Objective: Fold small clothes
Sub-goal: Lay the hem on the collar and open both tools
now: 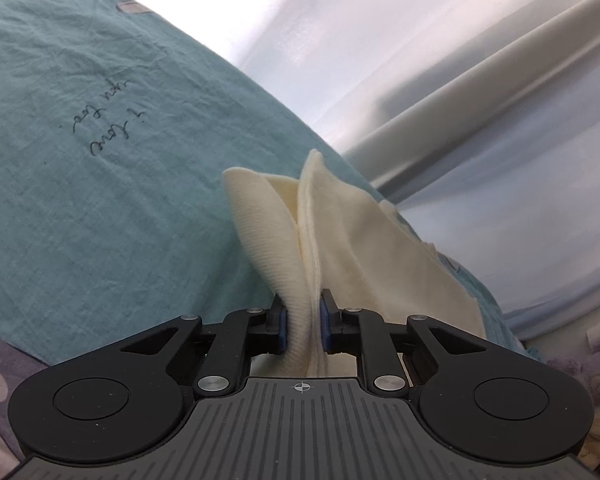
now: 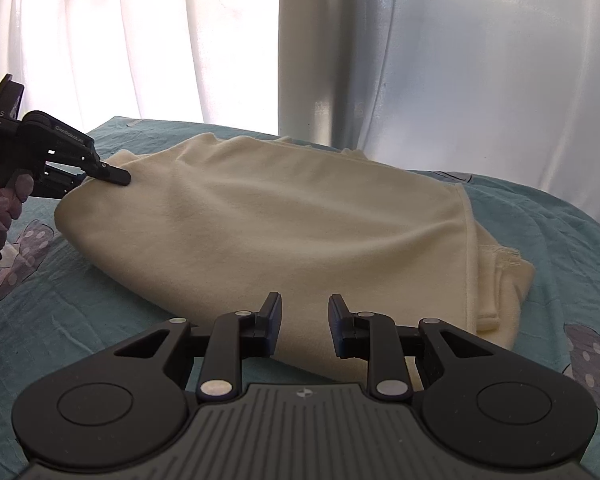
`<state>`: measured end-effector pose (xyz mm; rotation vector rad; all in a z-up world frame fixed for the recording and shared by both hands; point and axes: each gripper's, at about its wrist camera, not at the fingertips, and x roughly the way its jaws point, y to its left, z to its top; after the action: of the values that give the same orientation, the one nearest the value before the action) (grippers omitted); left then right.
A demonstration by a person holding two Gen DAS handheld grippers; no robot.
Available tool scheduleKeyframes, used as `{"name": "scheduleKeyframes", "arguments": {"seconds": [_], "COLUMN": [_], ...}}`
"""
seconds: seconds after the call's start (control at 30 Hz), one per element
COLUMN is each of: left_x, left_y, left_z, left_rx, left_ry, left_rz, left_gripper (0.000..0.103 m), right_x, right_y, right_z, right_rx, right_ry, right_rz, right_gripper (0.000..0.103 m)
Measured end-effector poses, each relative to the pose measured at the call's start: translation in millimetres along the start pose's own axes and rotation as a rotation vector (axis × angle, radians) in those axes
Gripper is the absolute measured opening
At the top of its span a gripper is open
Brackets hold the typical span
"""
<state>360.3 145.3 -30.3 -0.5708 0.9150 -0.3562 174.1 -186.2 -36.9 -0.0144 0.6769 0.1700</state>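
Observation:
A cream garment (image 2: pixel 284 224) lies partly folded on a teal bed sheet (image 2: pixel 540 240). My left gripper (image 1: pixel 303 322) is shut on a bunched, ribbed edge of the cream garment (image 1: pixel 296 240) and lifts it off the sheet. The left gripper also shows in the right wrist view (image 2: pixel 112 174), pinching the garment's far left corner. My right gripper (image 2: pixel 304 314) is open and empty, just above the garment's near edge.
The teal sheet (image 1: pixel 80 160) has handwriting and purple mushroom prints (image 2: pixel 588 356). White curtains (image 2: pixel 140 40) hang behind the bed. A plush toy (image 1: pixel 596 376) lies off the bed's edge at lower right in the left wrist view.

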Motion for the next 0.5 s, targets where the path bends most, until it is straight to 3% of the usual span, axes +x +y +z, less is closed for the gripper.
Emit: {"name": "scheduleKeyframes", "arguments": {"seconds": [0.23,0.5], "left_x": [-12.4,8.4], "left_y": [-59.3,-111.7], "left_z": [0.9,-21.6], "left_rx": [0.125,0.212], "left_ry": [-0.027,0.017], "left_rz": [-0.063,-0.084], "left_gripper": [0.017,0.017], "right_x": [-5.3,-14.0], "right_y": [-15.3,-24.7], "right_z": [-0.8,-4.6], "right_rx": [0.046,0.077], "right_ry": [-0.010,-0.024], "right_rz": [-0.034,-0.059], "right_gripper": [0.024,0.024]}}
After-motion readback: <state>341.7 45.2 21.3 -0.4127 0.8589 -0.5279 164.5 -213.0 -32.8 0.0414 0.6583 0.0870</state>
